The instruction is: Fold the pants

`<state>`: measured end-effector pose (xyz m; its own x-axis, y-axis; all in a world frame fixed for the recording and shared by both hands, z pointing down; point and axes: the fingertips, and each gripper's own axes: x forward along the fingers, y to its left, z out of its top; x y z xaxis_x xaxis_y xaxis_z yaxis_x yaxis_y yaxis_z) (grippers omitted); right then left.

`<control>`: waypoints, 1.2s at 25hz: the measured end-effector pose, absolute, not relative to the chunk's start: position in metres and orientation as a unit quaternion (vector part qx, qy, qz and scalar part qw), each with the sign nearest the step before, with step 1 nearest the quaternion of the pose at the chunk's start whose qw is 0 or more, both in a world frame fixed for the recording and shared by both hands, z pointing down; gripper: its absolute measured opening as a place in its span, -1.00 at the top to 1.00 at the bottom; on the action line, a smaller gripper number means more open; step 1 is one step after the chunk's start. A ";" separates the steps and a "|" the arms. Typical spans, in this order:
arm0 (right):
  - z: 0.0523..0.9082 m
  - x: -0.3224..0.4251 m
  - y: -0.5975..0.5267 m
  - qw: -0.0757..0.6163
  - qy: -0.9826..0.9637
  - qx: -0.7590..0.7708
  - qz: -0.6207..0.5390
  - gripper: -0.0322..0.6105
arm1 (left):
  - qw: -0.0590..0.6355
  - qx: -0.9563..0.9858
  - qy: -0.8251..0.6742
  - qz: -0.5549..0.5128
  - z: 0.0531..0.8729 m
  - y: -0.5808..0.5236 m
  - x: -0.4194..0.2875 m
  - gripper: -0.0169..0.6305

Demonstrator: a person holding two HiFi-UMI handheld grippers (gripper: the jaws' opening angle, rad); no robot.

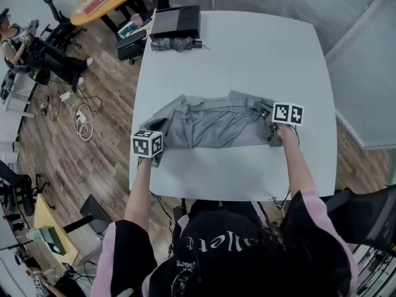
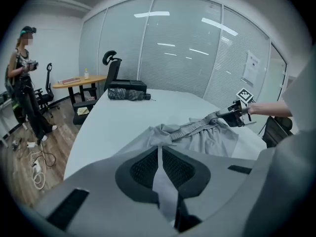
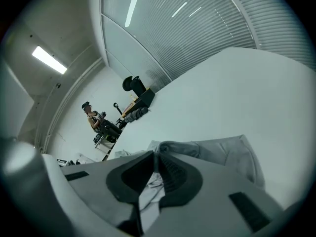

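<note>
**Both ends of the garment held at the tabletop.** The grey pants (image 1: 210, 125) lay stretched crosswise on the near half of the white tabletop (image 1: 247, 54), already doubled into one long band with a straight near edge and a rumpled far edge.

The left hand-held gripper (image 1: 153, 156) was at the band's left end. Its own view showed the jaws pressed together on a thin strip of grey cloth (image 2: 159, 154). The right hand-held gripper (image 1: 272, 132) was at the opposite end, where a thicker seam suggested the waistband. In its own view, its jaws likewise pinched a fold of the fabric (image 3: 154, 169).

Holding the two ends at once probably served to keep the cloth taut between the hands, so that the layers stayed aligned and did not slump as they met the surface. Both tools pointed down toward the tabletop, consistent with laying the band flat.

The lengthwise fold appeared complete, and a crosswise fold, end to end, probably remained. The ridges along the far edge could be trapped if they were not smoothed first.

A black case (image 1: 176, 22) and a folded umbrella (image 1: 176, 43) sat well apart at the far edge.
</note>
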<state>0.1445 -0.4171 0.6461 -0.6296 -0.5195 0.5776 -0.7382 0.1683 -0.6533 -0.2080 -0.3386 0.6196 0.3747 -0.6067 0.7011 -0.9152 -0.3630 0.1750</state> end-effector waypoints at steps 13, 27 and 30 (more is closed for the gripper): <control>0.646 0.167 -0.395 0.119 -0.744 0.466 0.463 0.41 | 0.274 0.798 -0.470 0.259 0.608 -0.316 -0.190 0.80; 0.532 0.136 -0.305 -0.007 -0.801 0.440 0.406 0.40 | 0.187 0.863 -0.430 0.188 0.520 -0.264 -0.153 0.80; 0.510 0.122 -0.277 -0.016 -0.816 0.432 0.385 0.40 | 0.173 0.872 -0.424 0.169 0.502 -0.243 -0.149 0.80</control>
<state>0.1215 -0.2769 0.5105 -0.6259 -0.7170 0.3069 -0.6929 0.3307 -0.6408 -0.1493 -0.2425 0.5022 0.5823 -0.6819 0.4427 -0.7994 -0.5794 0.1589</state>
